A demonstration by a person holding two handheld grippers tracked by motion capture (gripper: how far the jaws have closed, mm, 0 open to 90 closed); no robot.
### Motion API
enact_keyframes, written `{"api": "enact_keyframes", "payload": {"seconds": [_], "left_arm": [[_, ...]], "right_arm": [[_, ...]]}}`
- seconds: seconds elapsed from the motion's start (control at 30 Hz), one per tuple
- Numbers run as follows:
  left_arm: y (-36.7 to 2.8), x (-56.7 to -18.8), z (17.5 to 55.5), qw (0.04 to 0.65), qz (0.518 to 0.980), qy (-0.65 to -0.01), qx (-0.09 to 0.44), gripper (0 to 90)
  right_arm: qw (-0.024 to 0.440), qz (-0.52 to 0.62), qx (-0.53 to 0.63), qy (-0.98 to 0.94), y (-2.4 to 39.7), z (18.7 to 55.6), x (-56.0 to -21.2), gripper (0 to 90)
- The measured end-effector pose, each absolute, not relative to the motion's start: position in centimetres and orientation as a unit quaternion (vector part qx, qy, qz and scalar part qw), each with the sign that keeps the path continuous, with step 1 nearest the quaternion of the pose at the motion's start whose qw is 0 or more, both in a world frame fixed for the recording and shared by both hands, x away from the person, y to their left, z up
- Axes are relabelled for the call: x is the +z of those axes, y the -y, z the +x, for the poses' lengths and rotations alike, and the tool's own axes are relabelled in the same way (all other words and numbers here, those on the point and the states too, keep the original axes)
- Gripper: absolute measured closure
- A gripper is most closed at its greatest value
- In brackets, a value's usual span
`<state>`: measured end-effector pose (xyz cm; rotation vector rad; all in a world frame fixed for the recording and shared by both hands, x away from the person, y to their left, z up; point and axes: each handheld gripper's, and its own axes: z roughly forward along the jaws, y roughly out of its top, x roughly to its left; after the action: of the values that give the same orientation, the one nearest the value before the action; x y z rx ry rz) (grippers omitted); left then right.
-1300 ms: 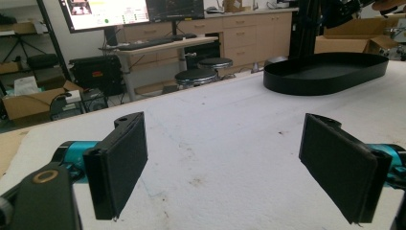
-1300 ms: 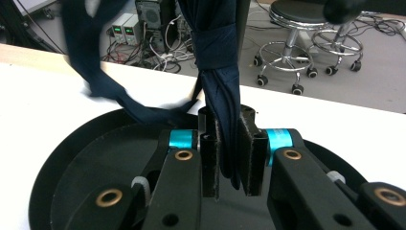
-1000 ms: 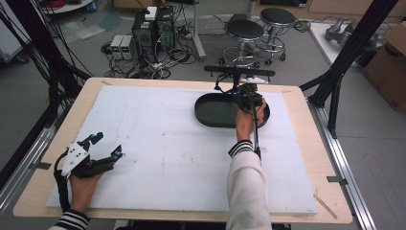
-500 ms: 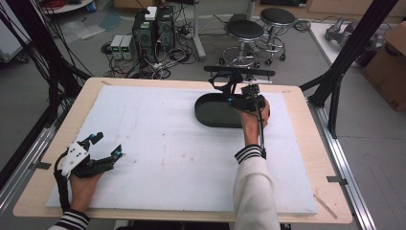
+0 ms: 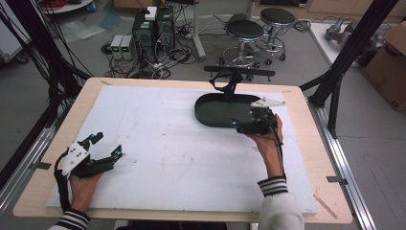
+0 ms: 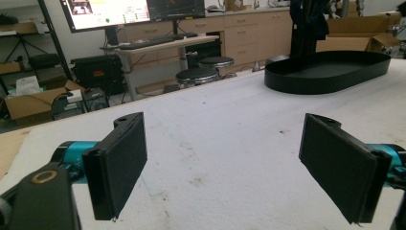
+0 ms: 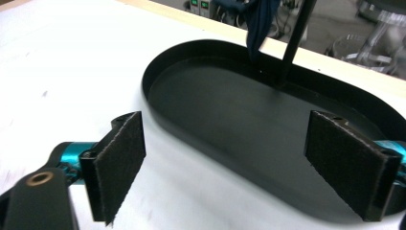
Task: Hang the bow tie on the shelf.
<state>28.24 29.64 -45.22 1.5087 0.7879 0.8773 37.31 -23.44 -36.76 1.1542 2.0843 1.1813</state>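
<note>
A black oval tray [image 5: 216, 114] lies at the back right of the white mat, and nothing shows inside it. From its far side rises a black T-shaped stand [image 5: 238, 74] with a dark item hanging from it [image 7: 259, 19]. My right gripper [image 5: 238, 125] is at the tray's near right rim, pointing left. It is open, with the tray floor [image 7: 225, 108] showing between its pads. My left gripper [image 5: 107, 144] rests low at the mat's front left, open and holding nothing. In the left gripper view its pads [image 6: 122, 160] frame bare mat, with the tray [image 6: 330, 72] far ahead.
The white mat [image 5: 163, 143] covers most of the wooden table [image 5: 306, 143]. Black frame posts [image 5: 342, 62] stand at the table's right and left. Stools [image 5: 244, 33] and computer boxes [image 5: 153, 24] are on the floor behind the table.
My right gripper has drawn back from over the tray toward the person and now sits at the tray's near rim. The left gripper has not moved.
</note>
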Motion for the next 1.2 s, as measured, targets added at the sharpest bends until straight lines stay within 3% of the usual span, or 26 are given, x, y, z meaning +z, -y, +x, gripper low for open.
{"api": "enact_keyframes", "payload": {"seconds": [0.27, 0.47, 0.93, 1.2], "left_arm": [[-29.6, -45.2, 28.2, 0.574, 0.647, -0.333, 0.376, 17.0], [-29.6, -45.2, 28.2, 0.574, 0.647, -0.333, 0.376, 17.0], [-29.6, -45.2, 28.2, 0.575, 0.645, -0.333, 0.377, 16.9], [-29.6, -45.2, 28.2, 0.575, 0.645, -0.334, 0.376, 16.9]], "right_arm": [[0.269, 0.396, 0.493, -0.726, 25.6, 30.2, -38.6, 12.3], [0.329, 0.385, 0.524, -0.685, 26.5, 27.1, -40.9, 12.3], [0.387, 0.402, 0.528, -0.640, 27.1, 25.8, -44.4, 12.3], [0.391, 0.413, 0.530, -0.629, 27.3, 25.7, -45.1, 12.3]]}}
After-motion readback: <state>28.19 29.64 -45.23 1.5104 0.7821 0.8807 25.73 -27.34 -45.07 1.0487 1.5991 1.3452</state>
